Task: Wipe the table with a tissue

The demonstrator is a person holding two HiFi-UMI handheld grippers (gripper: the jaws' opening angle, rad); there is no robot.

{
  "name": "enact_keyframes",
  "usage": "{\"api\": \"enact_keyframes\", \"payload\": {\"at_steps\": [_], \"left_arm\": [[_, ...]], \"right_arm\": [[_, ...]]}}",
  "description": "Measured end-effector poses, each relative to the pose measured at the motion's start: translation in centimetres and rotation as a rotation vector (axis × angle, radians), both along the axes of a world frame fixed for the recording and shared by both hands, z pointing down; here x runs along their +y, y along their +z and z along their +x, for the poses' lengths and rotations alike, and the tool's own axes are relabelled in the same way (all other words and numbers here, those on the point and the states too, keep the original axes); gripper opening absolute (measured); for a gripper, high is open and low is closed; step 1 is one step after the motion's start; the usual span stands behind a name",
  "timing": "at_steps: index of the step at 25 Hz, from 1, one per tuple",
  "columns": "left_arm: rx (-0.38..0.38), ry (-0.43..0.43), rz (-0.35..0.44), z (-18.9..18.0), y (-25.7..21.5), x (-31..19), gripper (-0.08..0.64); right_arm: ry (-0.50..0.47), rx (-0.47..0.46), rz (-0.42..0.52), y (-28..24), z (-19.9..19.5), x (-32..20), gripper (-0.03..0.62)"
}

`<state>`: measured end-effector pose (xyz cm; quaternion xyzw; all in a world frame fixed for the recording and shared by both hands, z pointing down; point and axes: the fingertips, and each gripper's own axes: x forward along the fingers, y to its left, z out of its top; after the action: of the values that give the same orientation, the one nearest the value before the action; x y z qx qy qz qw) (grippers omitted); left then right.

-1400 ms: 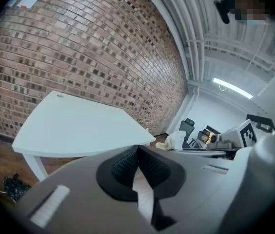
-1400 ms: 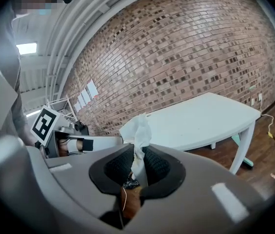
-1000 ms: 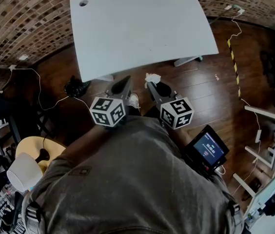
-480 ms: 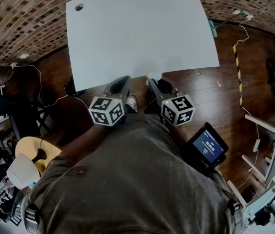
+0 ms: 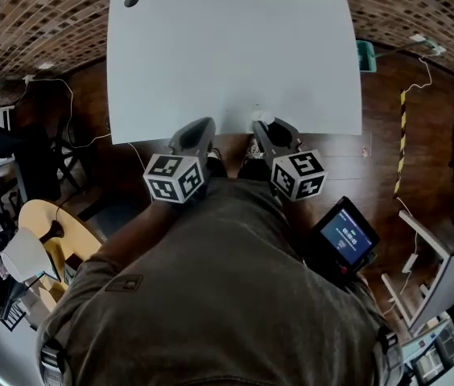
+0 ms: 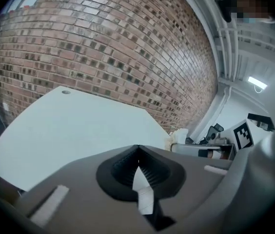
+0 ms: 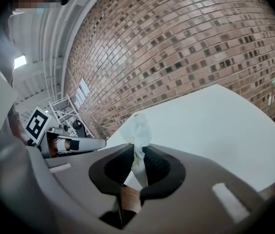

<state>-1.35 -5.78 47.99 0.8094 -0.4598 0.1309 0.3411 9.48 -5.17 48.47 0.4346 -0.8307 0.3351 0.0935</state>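
The person is standing at the near edge of a white counter, holding both grippers side by side in front of a grey shirt. The right gripper is keeping its jaws clamped on a white tissue. The tissue is running down between the ribbed pads, and its crumpled top is poking up past the tips. In the head view those tips are sitting right at the counter's near edge. The tissue is a pale lump there, and it is not clear whether it is touching the surface. The left gripper is holding its jaws together with nothing between them. The pads are meeting at the tips, with only a sliver of the counter showing through the gap behind them. From the left gripper view, the right gripper is showing just beside it, with the tissue at its front. The left gripper is also pointing over the near edge, a little apart from the right one. A brick wall is rising behind the far side of the counter. A small lit screen is glowing beside the person's right side, above the wooden floor.
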Motion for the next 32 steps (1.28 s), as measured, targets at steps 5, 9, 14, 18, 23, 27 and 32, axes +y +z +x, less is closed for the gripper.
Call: {"api": "enact_keyframes", "payload": {"at_steps": [5, 9, 14, 18, 23, 27, 32], "left_arm": [[-0.008, -0.039, -0.029, -0.3, 1.0, -0.4, 0.002], [-0.01, -0.032, -0.056, -1.1, 2.1, -1.3, 0.002], [0.0, -0.036, -0.084, -2.4, 3.2, -2.2, 0.002], [0.006, -0.057, -0.123, -3.9, 4.1, -2.0, 0.002], [0.003, -0.073, -0.152, -6.2, 5.6, -2.5, 0.002], [0.007, -0.09, -0.161, -7.0, 6.0, -3.1, 0.002], [0.018, -0.1, -0.163, -7.5, 6.1, -3.5, 0.002]], "right_arm": [[-0.026, 0.084, -0.007, 1.9, 1.2, -1.4, 0.06], [-0.044, 0.209, -0.036, 4.1, 1.7, -2.6, 0.06], [-0.083, 0.351, -0.111, 7.1, 1.9, -2.9, 0.06], [-0.134, 0.44, -0.169, 9.1, 1.3, -2.5, 0.061], [-0.156, 0.491, -0.221, 11.4, 0.5, -2.7, 0.074], [-0.165, 0.506, -0.247, 12.1, 0.6, -2.6, 0.11], [-0.163, 0.518, -0.245, 11.7, 0.5, -2.6, 0.149]]}}
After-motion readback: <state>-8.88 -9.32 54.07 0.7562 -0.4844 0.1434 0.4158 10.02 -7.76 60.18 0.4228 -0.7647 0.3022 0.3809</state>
